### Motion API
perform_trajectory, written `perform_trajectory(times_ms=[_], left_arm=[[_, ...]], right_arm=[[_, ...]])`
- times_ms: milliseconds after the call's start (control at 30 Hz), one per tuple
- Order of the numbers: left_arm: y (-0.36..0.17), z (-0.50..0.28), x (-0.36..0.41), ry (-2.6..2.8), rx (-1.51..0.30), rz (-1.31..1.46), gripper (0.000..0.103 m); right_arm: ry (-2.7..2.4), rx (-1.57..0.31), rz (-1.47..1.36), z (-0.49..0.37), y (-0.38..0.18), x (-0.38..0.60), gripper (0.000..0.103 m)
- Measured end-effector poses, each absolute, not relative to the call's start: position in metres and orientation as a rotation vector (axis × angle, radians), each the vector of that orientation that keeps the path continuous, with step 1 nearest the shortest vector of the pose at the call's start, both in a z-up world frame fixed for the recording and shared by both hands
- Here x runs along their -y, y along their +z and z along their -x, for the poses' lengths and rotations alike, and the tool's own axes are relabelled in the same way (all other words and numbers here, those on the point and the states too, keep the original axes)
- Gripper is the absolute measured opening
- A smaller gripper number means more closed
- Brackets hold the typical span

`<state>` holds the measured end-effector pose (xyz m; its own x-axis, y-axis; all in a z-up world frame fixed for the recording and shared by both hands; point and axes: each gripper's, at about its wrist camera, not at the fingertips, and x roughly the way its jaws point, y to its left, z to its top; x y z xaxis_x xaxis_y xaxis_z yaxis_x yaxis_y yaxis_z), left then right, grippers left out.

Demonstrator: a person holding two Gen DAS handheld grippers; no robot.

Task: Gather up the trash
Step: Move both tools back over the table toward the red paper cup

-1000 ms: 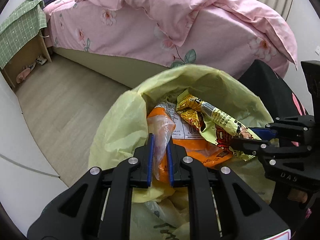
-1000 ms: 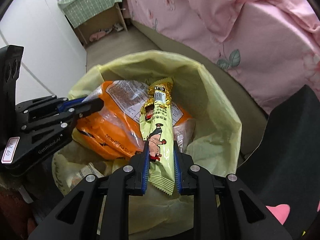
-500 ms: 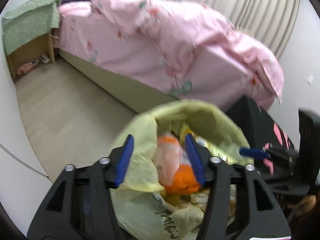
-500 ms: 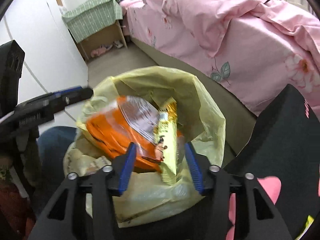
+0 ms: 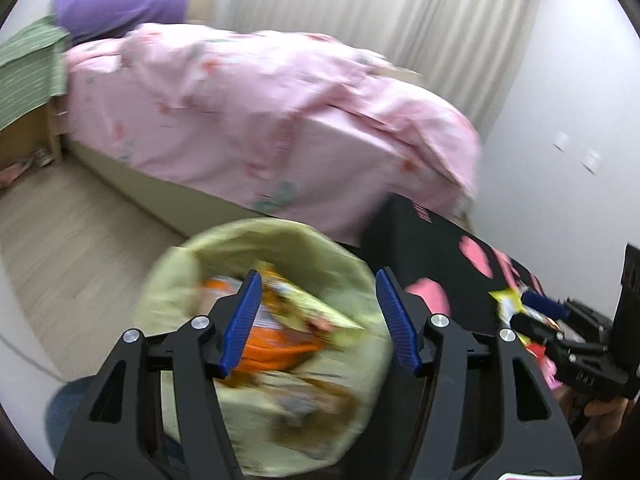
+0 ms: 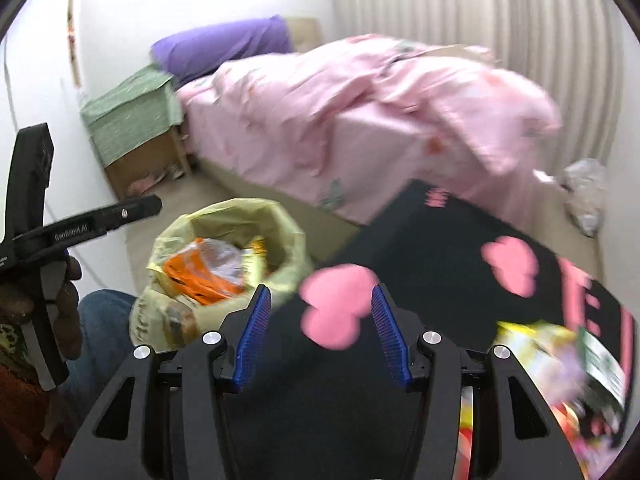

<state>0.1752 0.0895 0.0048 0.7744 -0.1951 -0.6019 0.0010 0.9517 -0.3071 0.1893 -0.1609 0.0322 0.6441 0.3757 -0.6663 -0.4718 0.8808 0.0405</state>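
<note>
Left claw (image 5: 318, 318): blue-padded jaws standing apart and opening, nothing between the pads; it hangs over the mouth of the trash bag.

Right claw (image 6: 320, 330): jaws parted wide, holding nothing; it hangs over the black mat, with a pink heart print showing between its fingers.

Yellow-green trash bag (image 6: 286, 232): on the floor just beside the mat's left edge, mouth open and upright. Inside lie an orange snack wrapper (image 6: 200, 270) and a yellow snack wrapper (image 5: 304, 302), resting against one another near the top.

Black mat with pink hearts (image 6: 440, 248): spread on the floor between the bag and the bed. On its near right corner sits a loose pile of wrappers (image 6: 560, 356), yellow and multicoloured, too blurred to tell apart.

Blue-jeaned knee (image 6: 102, 312): the person's, low at the left of the right wrist view, next to the bag.

Bed with pink floral quilt (image 5: 256, 108): behind the bag and mat, purple pillow (image 6: 224, 46) at its head.

Bedside cabinet under green cloth (image 6: 132, 112): beside the bed's head.

Crumpled clear plastic bag (image 6: 586, 194): on the floor at the far right, near the pleated curtain (image 6: 480, 4).
</note>
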Motion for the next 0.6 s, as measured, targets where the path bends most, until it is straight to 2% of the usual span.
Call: perform_trajectory(times_ms=[133, 167, 200, 333, 400, 600], left_arm=[[0.008, -0.174, -0.036, -0.286, -0.696, 0.263, 0.062], [0.007, -0.175, -0.020, -0.352, -0.713, 0.264, 0.064], [0.005, -0.176, -0.011, -0.392, -0.728, 0.267, 0.065], [-0.003, -0.176, 0.043, -0.567, -0.808, 0.254, 0.067], [-0.003, -0.173, 0.067, -0.609, -0.815, 0.211, 0.067], [-0.003, -0.188, 0.126, -0.697, -0.827, 0.149, 0.067]], right_arm=[[0.382, -0.680, 0.123, -0.162, 0.043, 0.213, 0.052], [0.345, -0.667, 0.103, -0.153, 0.047, 0.233, 0.060], [0.328, -0.658, 0.090, -0.148, 0.048, 0.245, 0.063], [0.249, -0.611, 0.030, -0.119, 0.056, 0.304, 0.064], [0.250, -0.567, 0.020, -0.101, 0.058, 0.324, 0.074], [0.156, -0.605, 0.031, -0.068, 0.046, 0.367, 0.074]])
